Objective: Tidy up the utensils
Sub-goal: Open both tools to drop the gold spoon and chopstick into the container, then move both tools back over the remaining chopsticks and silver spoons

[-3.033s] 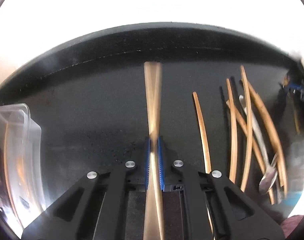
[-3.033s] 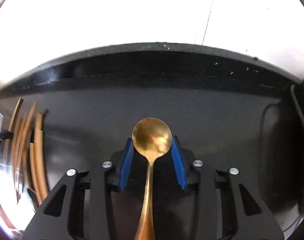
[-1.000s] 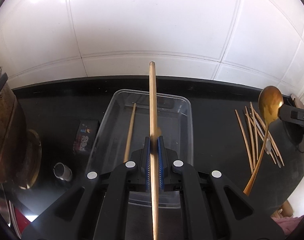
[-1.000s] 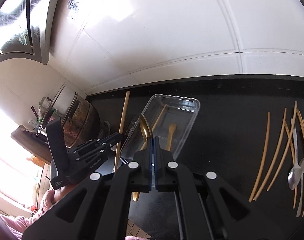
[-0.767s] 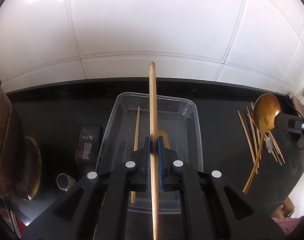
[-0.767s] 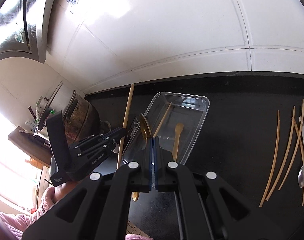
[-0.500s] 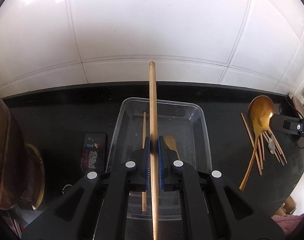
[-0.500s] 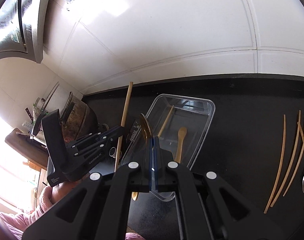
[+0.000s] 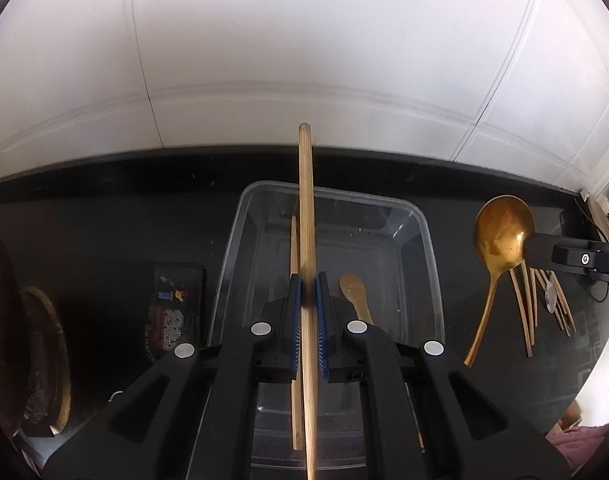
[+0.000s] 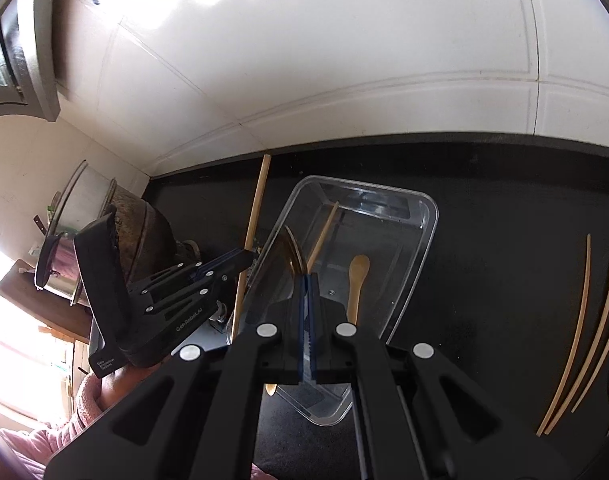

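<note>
**Utensils now carried over the clear container**

Utensils are the matter here, and two of them have travelled. Three seconds ago both grippers were low over the dark counter (image 9: 104, 220), each just closing on its piece. Now both are raised and turned toward the clear plastic container (image 9: 428, 248).

The left gripper (image 9: 308, 300) is closed tightly on a long wooden stick (image 9: 305, 200), which points forward above the container's middle line. In the last second the container has moved more to the centre under it.

The right gripper (image 10: 307, 300) is clamped on the handle of a golden spoon (image 9: 502, 236); from the left view the bowl hangs in the air just right of the container.

Inside the container already lie a thin wooden stick (image 10: 324, 236) and a small wooden spoon (image 10: 356, 284). More bamboo sticks (image 10: 580, 320) wait on the counter at the right.

I judge the transport almost finished; lowering and releasing should come next, probably the stick first. The stick looks longer than the container, so it may rest on the rim.
</note>
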